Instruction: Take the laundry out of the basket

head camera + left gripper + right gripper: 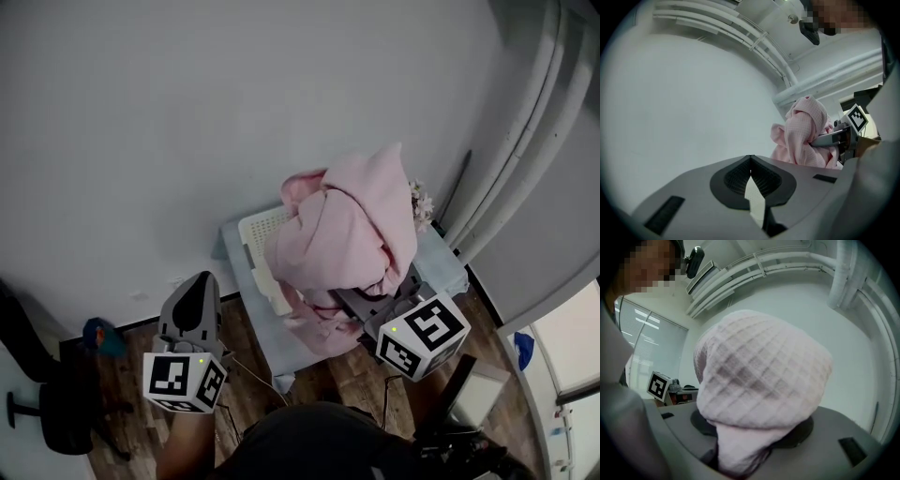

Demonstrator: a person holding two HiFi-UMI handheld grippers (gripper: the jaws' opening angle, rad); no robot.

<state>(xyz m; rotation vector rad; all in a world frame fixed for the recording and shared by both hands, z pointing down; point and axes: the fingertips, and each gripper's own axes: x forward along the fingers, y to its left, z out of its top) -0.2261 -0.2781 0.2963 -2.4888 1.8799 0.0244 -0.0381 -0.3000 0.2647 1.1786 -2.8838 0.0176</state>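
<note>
A pink waffle-weave garment (347, 225) hangs bunched in the air above a white slatted laundry basket (262, 232), its lower folds trailing down into it. My right gripper (364, 305) is shut on the garment's lower part; in the right gripper view the pink fabric (759, 376) bulges over the jaws and hides them. My left gripper (199, 284) is off to the left of the basket, pointing at the wall, shut with nothing held. The left gripper view looks past its closed tips (750, 161) to the pink garment (804, 133) and the right gripper (827, 138).
The basket stands on a small pale blue table (442, 264) against the white wall. White pipes (525, 141) run down the right corner. On the wooden floor are a black office chair (56, 403), a blue and orange object (98, 336) and a white box (478, 394).
</note>
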